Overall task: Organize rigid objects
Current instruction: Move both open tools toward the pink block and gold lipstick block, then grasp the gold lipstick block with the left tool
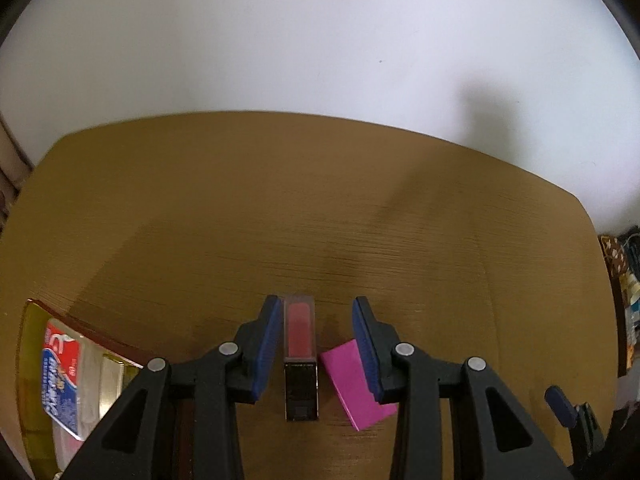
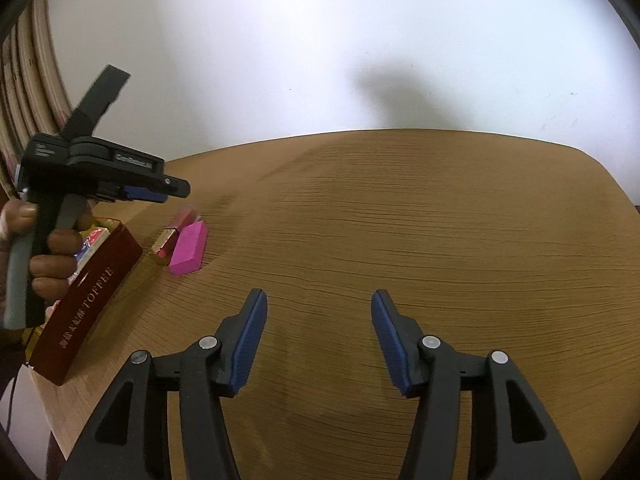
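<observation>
A lipstick (image 1: 300,344) with a clear cap and dark base lies on the wooden table (image 1: 280,208), with a pink block (image 1: 352,384) right beside it. My left gripper (image 1: 317,302) hovers above them, open, and the lipstick shows between its blue pads without being touched. In the right wrist view the left gripper (image 2: 156,192), held by a hand, hangs over the lipstick (image 2: 176,232) and pink block (image 2: 190,248). My right gripper (image 2: 318,300) stands open over bare table with nothing between its fingers.
A dark red box marked TOFFEE (image 2: 92,292) sits at the table's left edge, holding a red, white and blue packet (image 1: 60,376) and other items. A white wall (image 2: 320,40) rises behind the table. The right gripper's blue pad (image 1: 560,400) shows at lower right.
</observation>
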Motion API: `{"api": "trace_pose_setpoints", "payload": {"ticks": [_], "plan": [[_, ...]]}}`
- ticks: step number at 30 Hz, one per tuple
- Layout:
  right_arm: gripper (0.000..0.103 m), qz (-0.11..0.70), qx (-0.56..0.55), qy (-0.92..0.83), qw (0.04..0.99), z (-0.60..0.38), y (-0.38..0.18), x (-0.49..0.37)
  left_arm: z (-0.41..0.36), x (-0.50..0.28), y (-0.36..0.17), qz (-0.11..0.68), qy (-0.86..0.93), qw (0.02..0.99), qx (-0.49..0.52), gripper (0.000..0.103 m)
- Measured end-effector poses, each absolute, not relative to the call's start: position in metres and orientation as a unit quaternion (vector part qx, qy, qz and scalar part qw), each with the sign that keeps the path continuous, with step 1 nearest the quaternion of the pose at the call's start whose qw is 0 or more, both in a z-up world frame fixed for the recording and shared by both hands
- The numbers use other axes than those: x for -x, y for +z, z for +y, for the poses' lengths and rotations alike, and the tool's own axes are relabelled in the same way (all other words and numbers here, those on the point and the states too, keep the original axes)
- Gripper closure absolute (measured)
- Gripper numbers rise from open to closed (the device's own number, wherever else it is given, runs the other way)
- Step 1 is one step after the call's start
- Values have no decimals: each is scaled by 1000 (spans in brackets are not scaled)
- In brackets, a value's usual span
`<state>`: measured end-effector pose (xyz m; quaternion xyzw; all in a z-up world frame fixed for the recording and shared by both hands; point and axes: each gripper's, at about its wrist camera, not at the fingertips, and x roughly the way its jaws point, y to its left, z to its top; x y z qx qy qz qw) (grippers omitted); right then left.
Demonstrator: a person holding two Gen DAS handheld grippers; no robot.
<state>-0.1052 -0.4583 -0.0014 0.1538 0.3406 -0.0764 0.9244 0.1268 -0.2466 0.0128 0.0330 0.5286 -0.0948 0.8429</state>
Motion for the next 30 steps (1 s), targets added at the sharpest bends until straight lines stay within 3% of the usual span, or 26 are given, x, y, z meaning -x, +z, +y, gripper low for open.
{"api": "trace_pose_setpoints", "payload": {"ticks": [17, 18, 20, 30], "plan": [[47, 343, -158, -73, 923, -471, 3, 114, -263, -165, -24, 556, -81, 827, -28, 67], [47, 343, -158, -73, 923, -471, 2, 114, -264, -163, -24, 553, -83, 829, -29, 68], [47, 343, -159, -73, 923, -471, 3, 114, -258, -156, -28, 544, -80, 835, -34, 83], [45, 346, -162, -75, 921, -471, 3, 109, -244, -125, -26, 515, -89, 852, -16, 83]]}}
